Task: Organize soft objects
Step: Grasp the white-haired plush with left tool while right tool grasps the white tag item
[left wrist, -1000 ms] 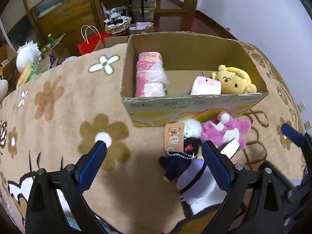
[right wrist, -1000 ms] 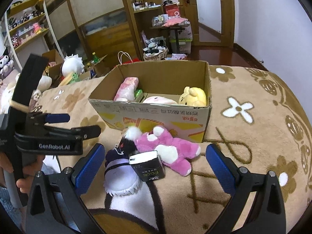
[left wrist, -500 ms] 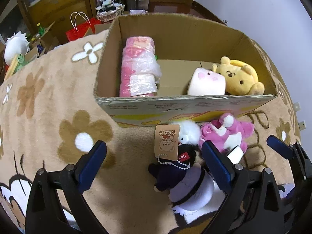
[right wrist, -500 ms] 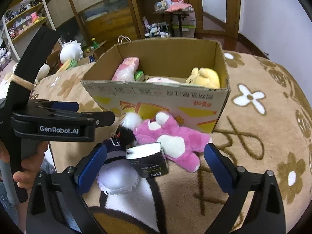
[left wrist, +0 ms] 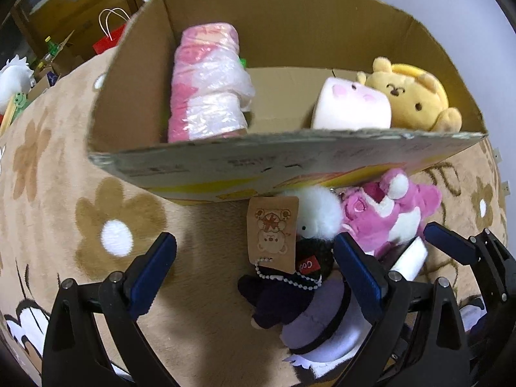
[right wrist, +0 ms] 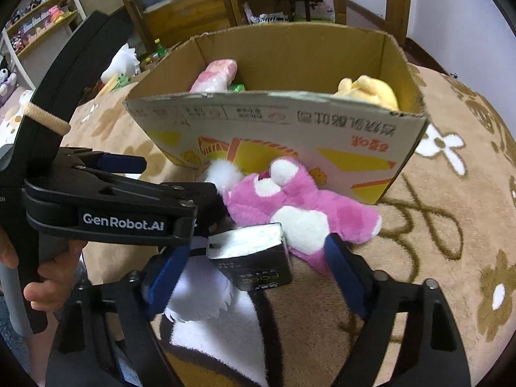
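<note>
Against the near wall of the open brown cardboard box [left wrist: 290, 161] lie your soft things — a fuzzy pink-and-white plush bear [right wrist: 300, 203] and a dark doll with white hair and a lilac skirt [left wrist: 306, 277]. Your left gripper [left wrist: 254, 274] hangs wide open, empty, its right finger beside the doll. Your right gripper [right wrist: 254, 274] gapes around a black tissue pack [right wrist: 254, 258] without touching. Flowered tan carpet [left wrist: 96, 193] lies open leftward.

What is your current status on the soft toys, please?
Left tool and right tool open, holding nothing. Pink plush and dark doll outside the cardboard box. Black pack lies between the right tool's fingers.
</note>
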Motion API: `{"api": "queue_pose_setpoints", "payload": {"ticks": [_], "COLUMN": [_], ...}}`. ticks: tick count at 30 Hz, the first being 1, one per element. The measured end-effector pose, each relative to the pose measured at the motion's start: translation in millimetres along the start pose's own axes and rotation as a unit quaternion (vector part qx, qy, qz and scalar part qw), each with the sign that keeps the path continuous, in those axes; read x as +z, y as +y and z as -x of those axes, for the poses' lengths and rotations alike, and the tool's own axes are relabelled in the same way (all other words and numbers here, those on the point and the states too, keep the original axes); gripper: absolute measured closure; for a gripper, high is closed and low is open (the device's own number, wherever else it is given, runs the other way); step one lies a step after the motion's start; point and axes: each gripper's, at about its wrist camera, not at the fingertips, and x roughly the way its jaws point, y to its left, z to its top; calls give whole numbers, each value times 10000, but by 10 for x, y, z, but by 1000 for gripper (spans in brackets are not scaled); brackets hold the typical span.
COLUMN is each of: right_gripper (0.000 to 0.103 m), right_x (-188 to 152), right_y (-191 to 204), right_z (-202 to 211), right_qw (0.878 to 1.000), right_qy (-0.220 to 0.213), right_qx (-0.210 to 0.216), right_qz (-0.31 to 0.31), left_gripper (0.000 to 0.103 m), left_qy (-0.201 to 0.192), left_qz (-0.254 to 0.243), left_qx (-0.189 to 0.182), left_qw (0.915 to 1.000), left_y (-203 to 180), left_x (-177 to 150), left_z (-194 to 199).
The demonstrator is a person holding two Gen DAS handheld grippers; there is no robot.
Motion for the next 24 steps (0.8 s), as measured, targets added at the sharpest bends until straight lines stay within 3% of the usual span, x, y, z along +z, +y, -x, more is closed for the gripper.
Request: {"api": "queue_pose_setpoints", "payload": {"ticks": [12,17,24], "right_gripper": [22,35,53], "right_x": [24,25,-6], "right_y": [-52,-74,-122], "right_z": [-120,-104,-6], "right_qw": [9997,9995,9997], "right_qy": [86,91,136], "right_qx": [-196,-290,-123], "right_qz": [-90,-118,-132], "left_gripper": [6,10,26], "left_qy": [120,137,227], "left_qz": [-104,-49,52], "left_qx": [40,-35,-218], "left_qw": [9999,9999,9995], "left_y": [-49,-14,74], "left_x": [95,126,60], "left_z": [-210,-230,-365]}}
